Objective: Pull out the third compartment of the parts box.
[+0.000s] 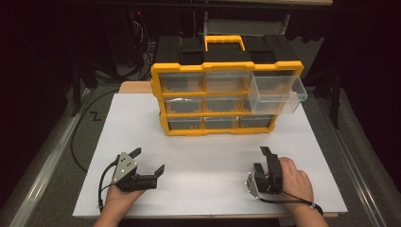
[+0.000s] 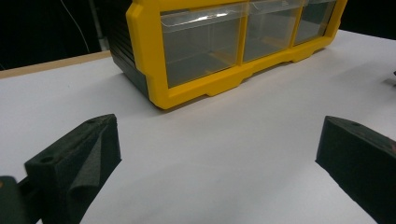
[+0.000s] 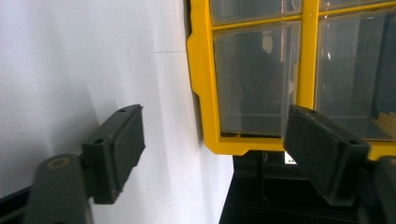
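White rectangular board (image 1: 208, 156) covers a wooden table, dark room with cables behind; yellow-and-black plastic drawer organizer (image 1: 222, 97) stands at 12 o'clock, its top-right clear drawer (image 1: 276, 92) pulled out. Left gripper (image 1: 147, 161) at 7 o'clock and right gripper (image 1: 263, 158) at 5 o'clock rest on the board, jaws spread, empty.

A yellow and black organizer box (image 1: 227, 97) stands upright at the far side of a white board (image 1: 208, 156), which lies on a wooden table (image 1: 135, 87). The box has three rows of clear drawers and a yellow handle (image 1: 224, 42) on its top. The top-right drawer (image 1: 276, 92) is pulled out toward the near side and sticks out from the frame; the other drawers are closed. A black cable (image 1: 82, 137) curves over the grey floor at the left of the board. Behind the box the room is dark, with some wires (image 1: 142, 33) that hang there.
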